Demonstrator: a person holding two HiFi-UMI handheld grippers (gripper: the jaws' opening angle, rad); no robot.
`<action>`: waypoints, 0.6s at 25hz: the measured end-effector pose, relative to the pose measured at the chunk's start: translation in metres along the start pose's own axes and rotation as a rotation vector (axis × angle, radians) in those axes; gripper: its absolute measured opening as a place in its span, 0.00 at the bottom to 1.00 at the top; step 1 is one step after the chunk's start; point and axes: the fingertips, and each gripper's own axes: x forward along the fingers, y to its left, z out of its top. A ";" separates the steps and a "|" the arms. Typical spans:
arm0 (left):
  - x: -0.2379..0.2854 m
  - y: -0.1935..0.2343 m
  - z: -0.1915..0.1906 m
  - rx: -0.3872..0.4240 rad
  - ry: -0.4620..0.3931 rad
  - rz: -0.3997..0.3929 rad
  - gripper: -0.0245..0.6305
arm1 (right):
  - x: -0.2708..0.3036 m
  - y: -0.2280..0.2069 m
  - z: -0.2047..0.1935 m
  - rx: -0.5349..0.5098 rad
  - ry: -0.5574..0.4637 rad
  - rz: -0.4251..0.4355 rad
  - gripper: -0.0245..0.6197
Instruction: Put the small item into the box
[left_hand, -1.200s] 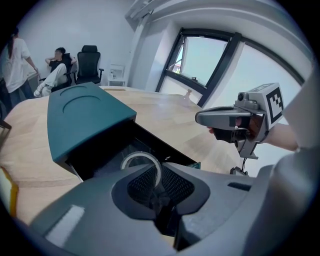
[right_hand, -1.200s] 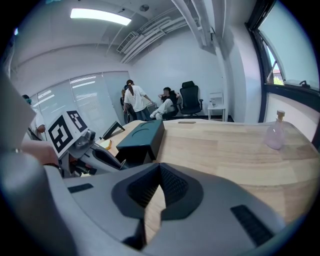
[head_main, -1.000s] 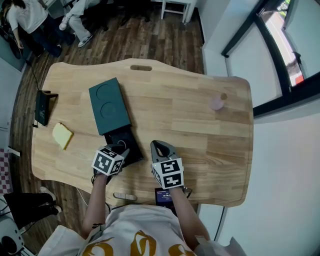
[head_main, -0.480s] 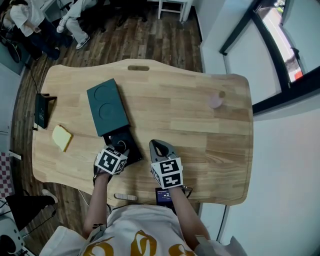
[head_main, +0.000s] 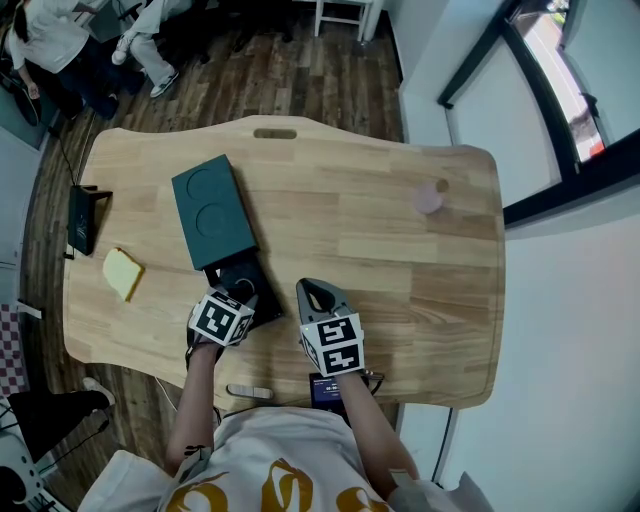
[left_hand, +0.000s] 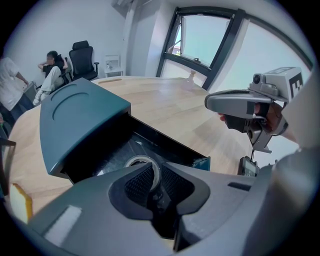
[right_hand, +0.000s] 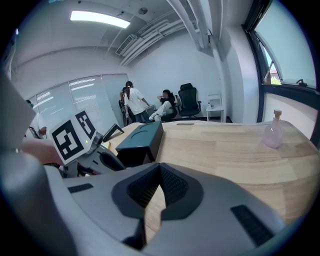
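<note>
The box lies at the table's left: a dark teal lid (head_main: 213, 208) slid back from a black tray (head_main: 240, 276). My left gripper (head_main: 243, 296) hovers at the tray's near end, shut on a small pale ring (left_hand: 148, 169) that stands on edge between its pads over the tray's dark floor (left_hand: 120, 152). My right gripper (head_main: 314, 292) is beside it over bare wood, just right of the tray, shut with nothing in it. It also shows at the upper right of the left gripper view, right gripper (left_hand: 234, 103). From the right gripper (right_hand: 159, 174) the teal box (right_hand: 142, 138) lies ahead left.
A pale pink bottle (head_main: 431, 198) stands far right on the table (head_main: 380, 250). A yellow block (head_main: 123, 272) and a black device (head_main: 84, 216) lie at the left edge. A small dark screen device (head_main: 325, 389) sits at the front edge. People sit beyond the table's far left.
My left gripper has edged slightly forward over the tray with the ring still held. The right gripper has stayed where it was.
</note>
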 end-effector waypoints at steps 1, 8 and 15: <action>0.000 0.000 0.001 -0.001 -0.004 0.000 0.10 | -0.001 -0.001 0.001 -0.001 -0.002 -0.002 0.04; -0.012 0.000 0.009 -0.055 -0.091 0.000 0.10 | -0.008 0.000 0.007 -0.010 -0.019 -0.004 0.04; -0.037 0.005 0.021 -0.079 -0.187 0.047 0.10 | -0.020 0.006 0.021 -0.022 -0.065 -0.015 0.04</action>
